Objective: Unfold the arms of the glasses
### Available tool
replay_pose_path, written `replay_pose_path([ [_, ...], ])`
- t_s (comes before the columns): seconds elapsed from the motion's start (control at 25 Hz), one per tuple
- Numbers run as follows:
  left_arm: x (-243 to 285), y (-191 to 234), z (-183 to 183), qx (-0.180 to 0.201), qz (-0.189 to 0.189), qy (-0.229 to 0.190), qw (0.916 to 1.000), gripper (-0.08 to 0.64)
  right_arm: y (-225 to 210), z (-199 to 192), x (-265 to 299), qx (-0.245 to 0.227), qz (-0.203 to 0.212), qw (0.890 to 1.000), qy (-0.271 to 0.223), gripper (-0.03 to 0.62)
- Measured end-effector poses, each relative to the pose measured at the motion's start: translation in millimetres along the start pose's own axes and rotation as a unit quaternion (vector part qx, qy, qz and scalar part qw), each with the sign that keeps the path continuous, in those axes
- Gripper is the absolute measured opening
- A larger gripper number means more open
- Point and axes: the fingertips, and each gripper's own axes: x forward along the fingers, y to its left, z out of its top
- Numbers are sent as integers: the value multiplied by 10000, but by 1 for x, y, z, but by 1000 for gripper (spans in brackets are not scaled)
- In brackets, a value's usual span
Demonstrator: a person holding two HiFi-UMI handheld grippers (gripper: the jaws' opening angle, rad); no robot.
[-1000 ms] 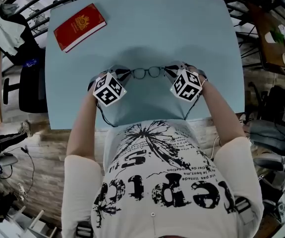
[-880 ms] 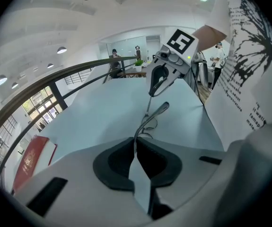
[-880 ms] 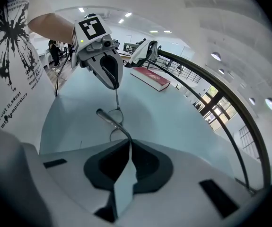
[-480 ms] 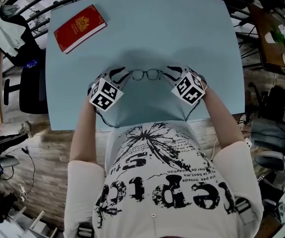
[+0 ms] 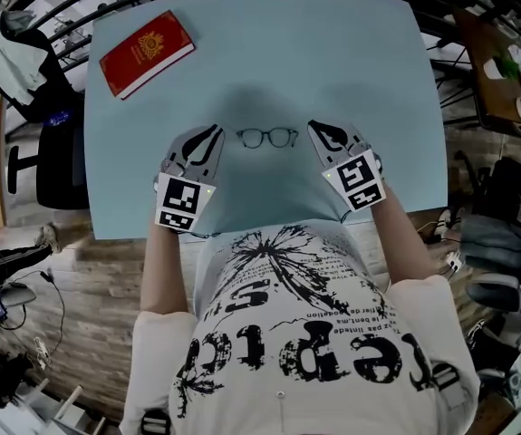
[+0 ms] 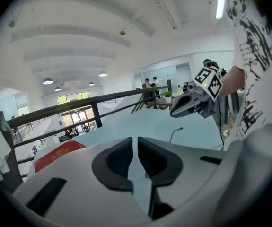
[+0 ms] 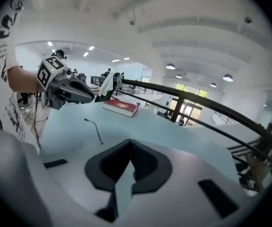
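A large open hall with white ceiling beams and round lamps lies beyond a pale blue table (image 5: 351,80), which fills most of the head view. A person in a printed white shirt stands at its near edge. A red book (image 5: 146,50) lies at the far left corner, well apart from everything else.

The left gripper (image 5: 216,130) hangs over the near middle of the table, left of centre. Its jaws are drawn together to a narrow slit and nothing sits between them. The right gripper (image 5: 315,126) mirrors it, right of centre. Its jaws have just been closing and now meet, also on nothing.

The glasses (image 5: 267,135) rest on the table between the two grippers, near both and touching neither, with the lenses side by side across the table. In the right gripper view a thin arm (image 7: 94,130) slants up clear of the surface. Whether both arms are fully swung out cannot be told.

The glasses look very light, with a slim dark frame. They will likely skid on the smooth top if pushed from one side only. The hinges and lenses are the delicate parts. A sound hold would be on the frame front by one hinge, while the other gripper takes an arm near its tip and swings it gently.
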Motion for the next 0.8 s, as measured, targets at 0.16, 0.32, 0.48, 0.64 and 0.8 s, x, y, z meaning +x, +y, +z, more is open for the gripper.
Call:
replay_pose_path([
  [0.16, -9, 4, 38, -93, 283, -551, 9980, 35, -9, 40, -8, 204, -321, 9971, -666, 11],
  [0.32, -24, 6, 74, -62, 453, -1033, 9936, 32, -5, 73, -17, 417, -245, 9913, -1227, 11],
  [0.48, -38, 11, 101, -105, 623, -1477, 9870, 32, -8, 96, -28, 378, -474, 9842, -1666, 9],
  [0.64, -44, 16, 113, -200, 811, -1718, 9816, 32, -10, 107, -35, 317, -597, 9796, -1892, 9],
  [0.8, -46, 17, 115, -334, 823, -1837, 9790, 32, -6, 113, -39, 235, -604, 9786, -1953, 8],
])
